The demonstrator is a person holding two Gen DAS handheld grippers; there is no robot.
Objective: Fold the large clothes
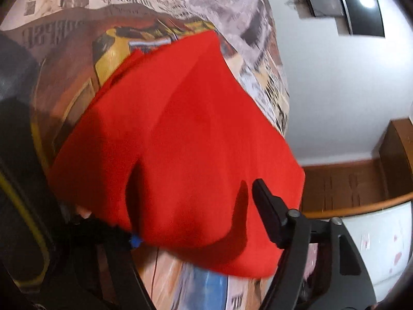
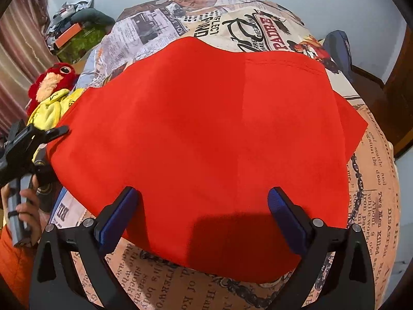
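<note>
A large red garment (image 2: 206, 134) lies folded and flat on a bed with a newspaper-print cover (image 2: 160, 279). My right gripper (image 2: 204, 206) is open, its blue-padded fingers (image 2: 286, 214) wide apart just above the garment's near edge, holding nothing. In the left wrist view the same garment (image 1: 180, 142) fills the middle. My left gripper (image 1: 196, 206) is open; one black finger (image 1: 265, 206) shows over the cloth and the other is hidden under the garment's edge. The left gripper also shows in the right wrist view (image 2: 38, 139) at the garment's left edge.
A red plush toy (image 2: 51, 80) and yellow cloth (image 2: 51, 111) lie at the bed's left side. Clutter (image 2: 74, 33) sits at the far left corner. A wooden bed frame (image 2: 395, 98) and a dark bag (image 2: 338, 49) stand at the right. White wall (image 1: 335, 77) beyond.
</note>
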